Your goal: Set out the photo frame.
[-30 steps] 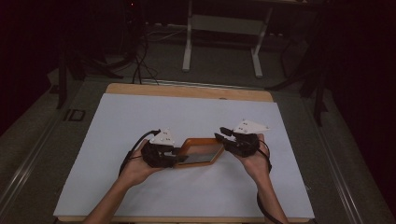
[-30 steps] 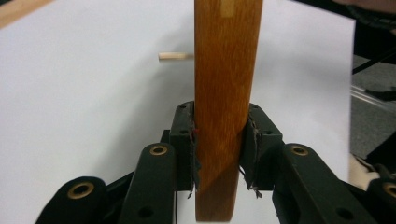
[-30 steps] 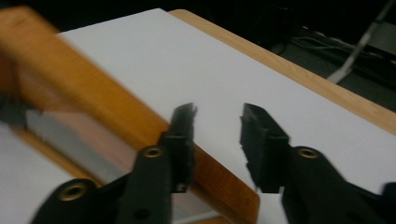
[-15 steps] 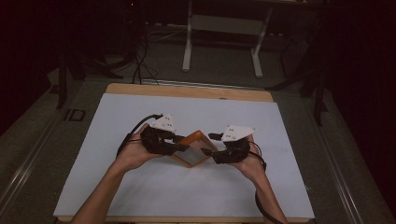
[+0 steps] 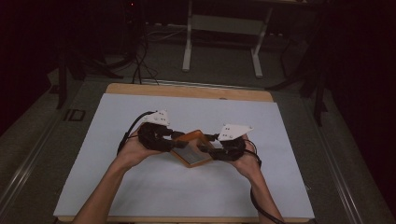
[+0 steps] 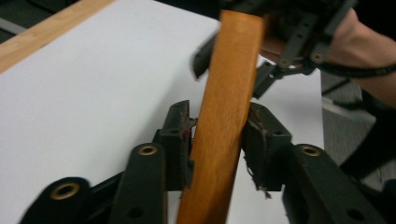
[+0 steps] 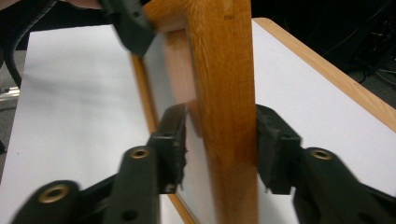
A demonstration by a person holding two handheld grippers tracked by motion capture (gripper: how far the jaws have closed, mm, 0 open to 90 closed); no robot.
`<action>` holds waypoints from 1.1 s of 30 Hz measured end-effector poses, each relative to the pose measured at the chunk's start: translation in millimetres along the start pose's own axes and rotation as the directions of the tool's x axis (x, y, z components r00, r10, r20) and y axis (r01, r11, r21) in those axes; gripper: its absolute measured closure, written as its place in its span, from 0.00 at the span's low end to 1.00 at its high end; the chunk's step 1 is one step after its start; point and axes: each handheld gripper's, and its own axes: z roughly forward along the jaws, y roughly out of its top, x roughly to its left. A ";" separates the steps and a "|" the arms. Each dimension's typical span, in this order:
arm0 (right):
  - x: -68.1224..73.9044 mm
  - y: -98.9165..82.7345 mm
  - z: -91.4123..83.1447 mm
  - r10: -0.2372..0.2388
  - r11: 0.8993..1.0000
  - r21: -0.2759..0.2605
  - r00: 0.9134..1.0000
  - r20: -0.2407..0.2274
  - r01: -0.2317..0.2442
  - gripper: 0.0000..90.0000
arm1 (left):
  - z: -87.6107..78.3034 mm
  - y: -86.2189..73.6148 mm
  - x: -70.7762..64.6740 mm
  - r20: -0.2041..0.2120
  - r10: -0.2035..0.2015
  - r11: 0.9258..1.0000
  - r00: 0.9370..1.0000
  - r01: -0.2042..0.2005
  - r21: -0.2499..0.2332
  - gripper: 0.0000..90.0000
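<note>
A small wooden frame with a pale panel hangs just above the white mat, turned corner-on between both grippers. My left gripper holds its left side: in the left gripper view the orange wooden bar runs up between the pads, which touch it, and these jaws have just been opening wider around it. My right gripper holds the right side: in the right gripper view the frame's bar stands between the pads, and those jaws have just been closing onto it.
The white mat covers a wooden table whose bare edge shows at the back. Beyond it, a desk's white legs and cables stand on the dark floor. A person's forearms come in from the bottom edge.
The frame has turned from lying square between the grippers to corner-on. The left hand has risen and moved away a little, and the right hand has come in toward the left and nearer.
</note>
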 end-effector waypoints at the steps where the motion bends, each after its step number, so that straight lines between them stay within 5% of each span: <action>1: 0.4 -0.7 -1.5 -0.002 1.000 0.000 1.000 -0.001 0.002 0.70 | -1.3 -2.0 2.2 -0.002 -0.015 1.000 1.000 0.015 -0.022 0.62; 5: 2.1 -4.3 -6.7 -0.005 1.000 0.004 1.000 0.020 0.005 0.75 | -10.6 -12.8 13.9 0.015 -0.087 0.987 0.996 0.088 -0.134 0.51; 9: 0.7 -10.8 -11.6 0.020 1.000 0.002 0.999 0.033 -0.020 0.75 | -15.7 -24.6 19.7 -0.023 -0.134 0.978 0.991 0.129 -0.167 0.47; 14: 1.4 -15.0 -16.1 0.038 0.999 0.013 0.998 0.049 -0.038 0.75 | -15.9 -46.4 25.2 0.017 -0.217 0.943 0.976 0.214 -0.254 0.51; 19: 2.6 -17.8 -17.7 0.055 0.998 0.008 0.997 0.061 -0.055 0.75 | -7.4 -58.2 15.0 -0.034 -0.243 0.934 0.970 0.224 -0.279 0.45; 20: 2.6 -17.8 -17.7 0.055 0.998 0.008 0.997 0.061 -0.055 0.75 | -7.4 -58.2 15.0 -0.034 -0.243 0.934 0.970 0.224 -0.279 0.44; 21: 2.7 -18.1 -17.8 0.058 0.998 0.006 0.996 0.062 -0.059 0.75 | -3.5 -56.1 11.4 -0.089 -0.223 0.949 0.971 0.195 -0.246 0.44; 22: 2.7 -18.4 -17.8 0.060 0.998 0.004 0.996 0.063 -0.061 0.75 | -1.4 -55.7 9.7 -0.108 -0.211 0.954 0.972 0.181 -0.237 0.41; 25: 3.4 -20.1 -18.6 0.063 0.998 -0.002 0.996 0.066 -0.063 0.75 | 6.5 -58.1 8.9 -0.113 -0.205 0.961 0.972 0.178 -0.212 0.38; 33: 0.5 -29.9 -22.8 0.110 0.994 -0.022 0.991 0.074 -0.109 0.74 | 37.3 -73.9 9.8 -0.099 -0.236 0.962 0.967 0.218 -0.164 0.29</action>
